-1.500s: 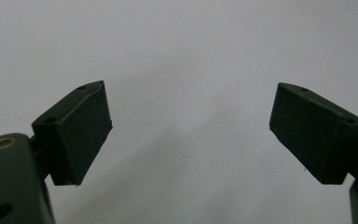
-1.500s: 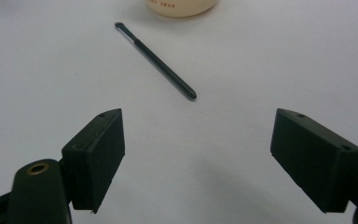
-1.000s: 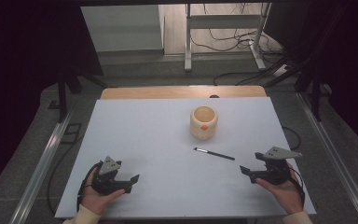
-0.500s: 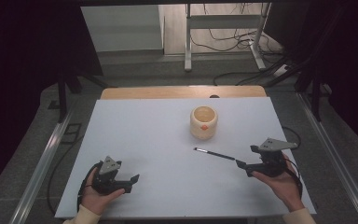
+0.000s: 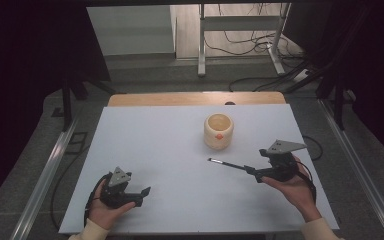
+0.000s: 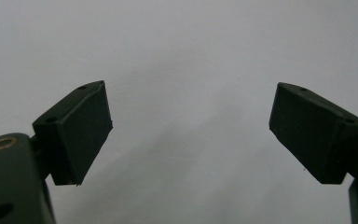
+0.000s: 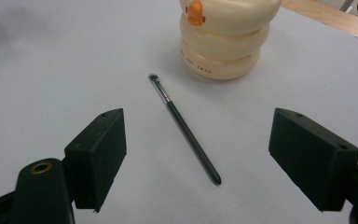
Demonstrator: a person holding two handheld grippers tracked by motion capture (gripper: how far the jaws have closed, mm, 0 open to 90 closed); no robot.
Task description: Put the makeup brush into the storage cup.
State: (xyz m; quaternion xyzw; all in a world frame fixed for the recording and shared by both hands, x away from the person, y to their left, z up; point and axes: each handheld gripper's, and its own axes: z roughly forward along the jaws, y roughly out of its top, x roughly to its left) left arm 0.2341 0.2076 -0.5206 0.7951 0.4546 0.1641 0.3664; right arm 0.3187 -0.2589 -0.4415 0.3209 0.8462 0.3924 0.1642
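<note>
**What the frames cut off and blur**

In the right gripper view the cream duck pot runs off the top edge, and its small lettering is too blurred to read. From the high view, the right tool covers the brush's near end. Both forearms leave the bottom edge.

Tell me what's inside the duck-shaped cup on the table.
From above, the duck-shaped cup is open-topped, and the part of its interior that shows looks empty and cream-coloured. Its near wall hides the lower inside, so the bottom cannot be checked.
</note>
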